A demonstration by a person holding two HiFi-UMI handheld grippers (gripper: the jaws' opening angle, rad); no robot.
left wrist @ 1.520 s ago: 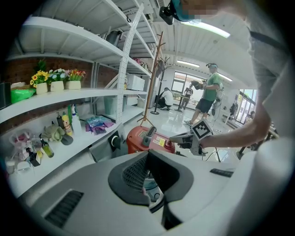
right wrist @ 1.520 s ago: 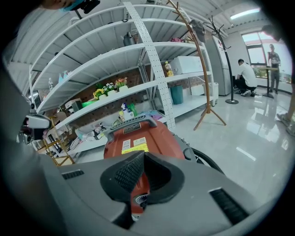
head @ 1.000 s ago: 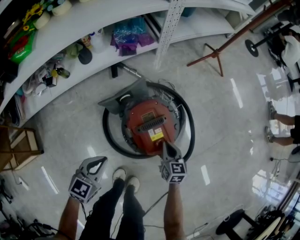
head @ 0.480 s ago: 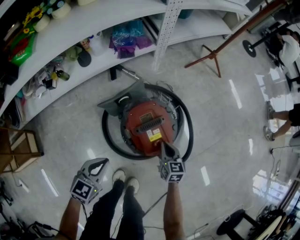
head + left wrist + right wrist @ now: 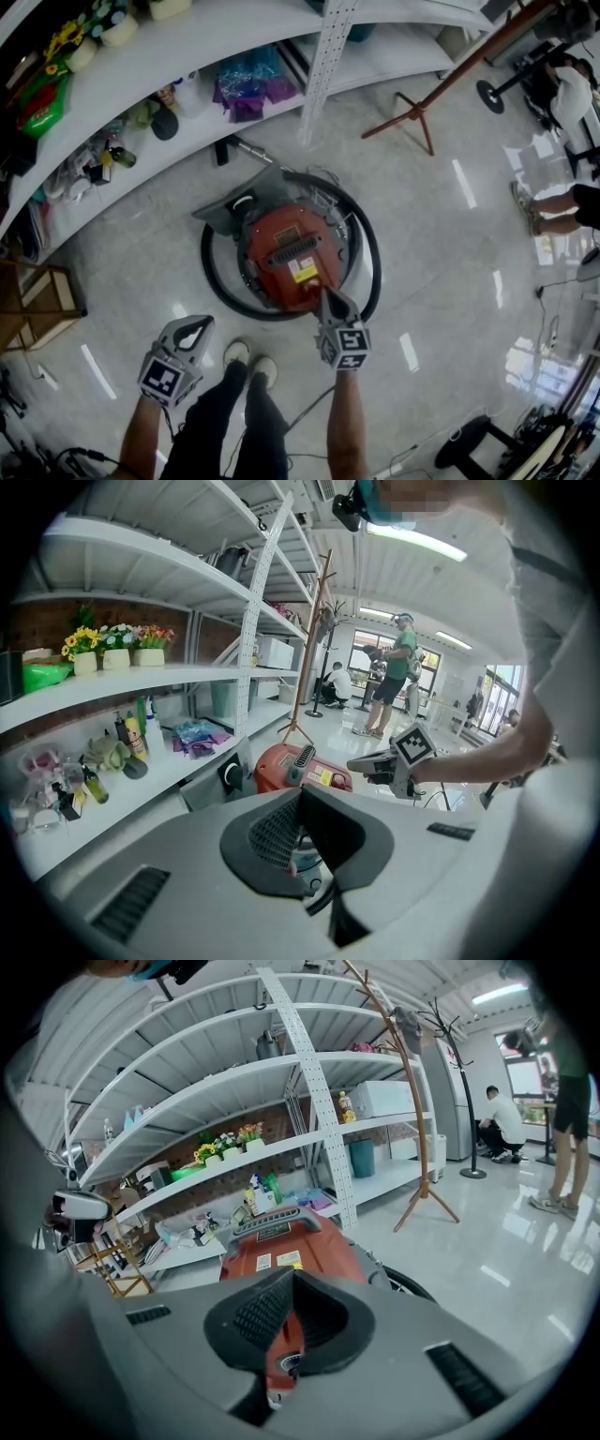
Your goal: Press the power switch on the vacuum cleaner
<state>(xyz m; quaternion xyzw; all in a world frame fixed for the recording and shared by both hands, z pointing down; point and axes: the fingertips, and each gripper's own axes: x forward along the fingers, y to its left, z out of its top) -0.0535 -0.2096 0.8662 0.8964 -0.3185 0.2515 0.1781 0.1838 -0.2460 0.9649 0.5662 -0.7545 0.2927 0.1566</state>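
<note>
A red canister vacuum cleaner stands on the floor with its black hose coiled round it. My right gripper is shut, its tip down at the vacuum's near edge. In the right gripper view the red body fills the space beyond the gripper, and a small dark round switch shows right at the tips; I cannot tell whether they touch it. My left gripper is shut and empty, held above the floor to the vacuum's left. The left gripper view shows the vacuum from the side.
White curved shelves with bottles, bags and flowers run behind the vacuum. A wooden coat stand is at the back right and a wooden frame at the left. The person's shoes and a floor cable lie near. Other people stand at the right.
The right gripper's tip stays at the vacuum's near edge and the left gripper keeps its place. Only the head view has shifted slightly.
</note>
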